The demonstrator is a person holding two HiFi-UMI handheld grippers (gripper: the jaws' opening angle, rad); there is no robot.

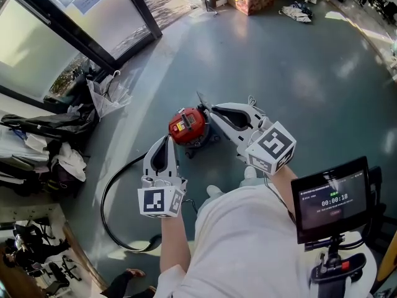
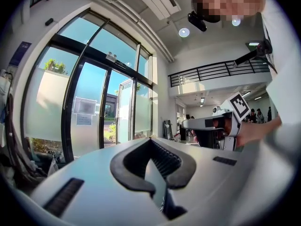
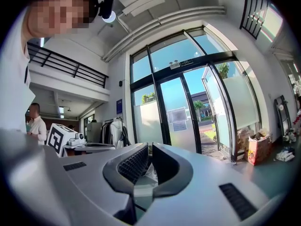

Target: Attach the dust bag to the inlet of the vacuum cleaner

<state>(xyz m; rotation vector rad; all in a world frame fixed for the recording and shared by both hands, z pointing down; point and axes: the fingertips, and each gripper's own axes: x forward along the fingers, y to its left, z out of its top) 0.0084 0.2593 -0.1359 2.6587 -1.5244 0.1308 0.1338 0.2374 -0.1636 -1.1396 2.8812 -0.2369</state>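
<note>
left hand-held gripper (image 1: 166, 140): jaws shut tight, tips meeting, and I can't make out anything between them. It's held about level on the near left of the vacuum, up off the floor.
right hand-held gripper (image 1: 206, 106): jaws pulled in to a thin slit, with nothing in there I could name. Also level, on the right of the vacuum, tip aimed over its far side.
vacuum cleaner (image 1: 186, 124): small red-topped canister on the floor (image 1: 298, 73), right between the two grippers. Neither one touches it.
hose (image 1: 104, 194): black, loops off to the near left.
dust bag: honestly can't spot it anywhere, not in a gripper and not lying loose on the floor.
inlet: can't see it from above, so no idea if a bag is on it.
step in hand: my guess is it's between moves, since both grippers look empty and clear of the machine. That fits a bag already seated out of sight, or a bag lying somewhere outside these shots.
next move: can't call it. Either way someone needs a proper look at the inlet, which means getting lower and round to that side.
</note>
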